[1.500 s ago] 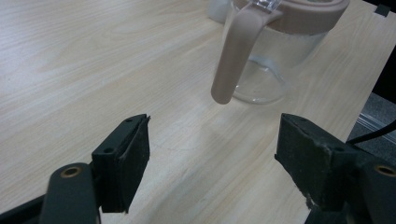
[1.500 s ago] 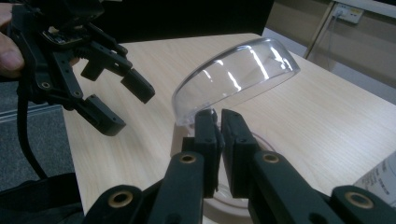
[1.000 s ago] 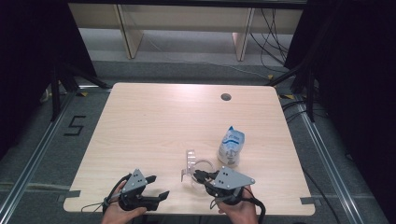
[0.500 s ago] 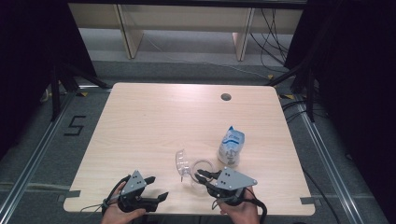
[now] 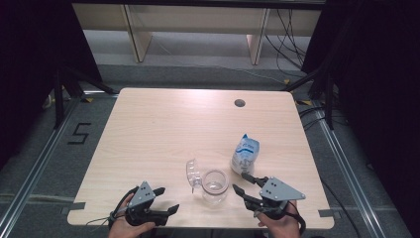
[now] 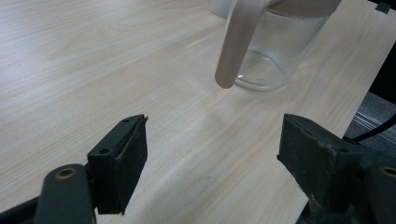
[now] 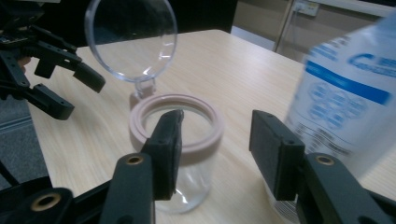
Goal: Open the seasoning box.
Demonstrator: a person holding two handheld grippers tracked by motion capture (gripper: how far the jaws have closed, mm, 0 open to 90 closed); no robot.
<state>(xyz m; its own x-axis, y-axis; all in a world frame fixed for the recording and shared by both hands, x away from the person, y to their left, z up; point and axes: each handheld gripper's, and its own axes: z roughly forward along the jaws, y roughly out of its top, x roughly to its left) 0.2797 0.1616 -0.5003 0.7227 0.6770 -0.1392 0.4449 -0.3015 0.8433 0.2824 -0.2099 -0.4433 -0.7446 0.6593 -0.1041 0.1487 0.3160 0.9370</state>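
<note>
Released since the earlier frame, the glass jar (image 5: 214, 186) stands lid-open near the table's (image 5: 163, 129) front edge, beside the bag (image 5: 245, 153); right gripper (image 5: 243, 184), jaws just opening, empty. Left gripper (image 5: 166, 200) gapes empty; far tabletop bare.

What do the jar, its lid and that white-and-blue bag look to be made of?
The jar: clear glass or hard plastic, glossy; the table shows through it. Its rim ring: matte pinkish, probably rubber or soft plastic. The lid, swung open: clear glossy plastic, likely. The bag: printed plastic film, slightly shiny, sides bulging.
</note>
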